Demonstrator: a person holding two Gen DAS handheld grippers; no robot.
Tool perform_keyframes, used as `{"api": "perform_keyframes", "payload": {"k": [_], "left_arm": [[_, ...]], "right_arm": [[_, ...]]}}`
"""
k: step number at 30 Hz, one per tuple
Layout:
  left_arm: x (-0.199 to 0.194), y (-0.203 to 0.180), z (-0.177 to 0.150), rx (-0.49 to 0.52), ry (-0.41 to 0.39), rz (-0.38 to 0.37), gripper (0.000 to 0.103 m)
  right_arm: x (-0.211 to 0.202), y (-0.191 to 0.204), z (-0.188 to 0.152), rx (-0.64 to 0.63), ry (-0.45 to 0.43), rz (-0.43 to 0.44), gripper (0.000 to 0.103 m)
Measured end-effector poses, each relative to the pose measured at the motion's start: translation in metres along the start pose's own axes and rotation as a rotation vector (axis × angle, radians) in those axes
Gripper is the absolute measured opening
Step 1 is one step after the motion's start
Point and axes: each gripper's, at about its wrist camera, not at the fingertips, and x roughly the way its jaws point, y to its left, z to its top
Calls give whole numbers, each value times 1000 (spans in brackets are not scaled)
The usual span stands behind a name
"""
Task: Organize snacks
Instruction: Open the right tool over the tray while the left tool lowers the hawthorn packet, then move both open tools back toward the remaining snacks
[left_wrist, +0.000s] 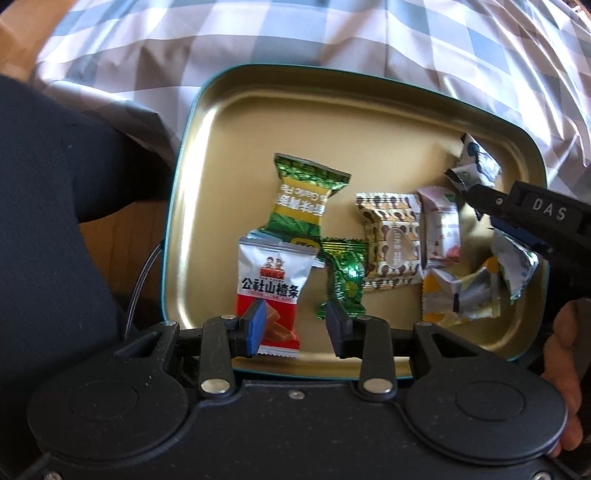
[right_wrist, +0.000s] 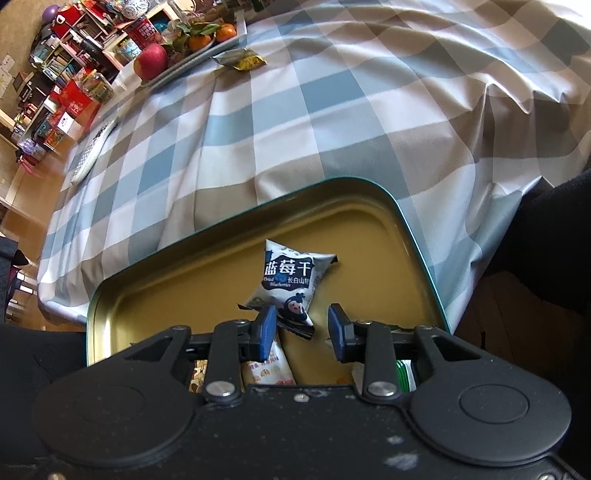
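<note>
Left wrist view shows you hovering the left gripper (left_wrist: 293, 321), jaws spread and empty, over the snacks (left_wrist: 391, 247) gathered in the gold tin (left_wrist: 280, 107), while your right gripper (right_wrist: 303, 326), also unclenched, is standing beside the blueberry packet (right_wrist: 288, 280).

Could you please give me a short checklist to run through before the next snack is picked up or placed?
1. Tin tray has bare floor for more snacks: ok, its far half is bare.
2. Left gripper free to grasp: ok, its fingers stand apart over the red-and-white packet, not pressing on it.
3. Right gripper clear of the blueberry packet: cannot tell; one corner lies by a finger, and the other finger is apart from it.
4. Grippers apart from each other: ok, seen from the left wrist.
5. All snacks in the tray: not ok, a green-yellow packet lies on the tablecloth.
</note>
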Motion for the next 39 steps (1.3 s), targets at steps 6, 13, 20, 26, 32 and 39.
{"api": "perform_keyframes", "payload": {"k": [6, 13, 20, 26, 32, 39], "left_arm": [[-8, 2, 29, 30, 46, -33, 44], [-29, 6, 74, 23, -37, 10, 44], [-25, 6, 115, 4, 20, -31, 44], [-20, 1, 149, -2, 9, -10, 44], [-13, 2, 183, -16, 15, -13, 44], [-2, 8, 224, -46, 6, -8, 44]], "right_arm": [[-1, 0, 0, -5, 36, 3, 35], [1, 5, 1, -22, 76, 8, 35], [9, 8, 12, -29, 170, -11, 36], [14, 9, 32, -31, 267, -16, 36], [14, 18, 56, -64, 325, -19, 39], [8, 35, 95, -97, 332, -28, 39]]}}
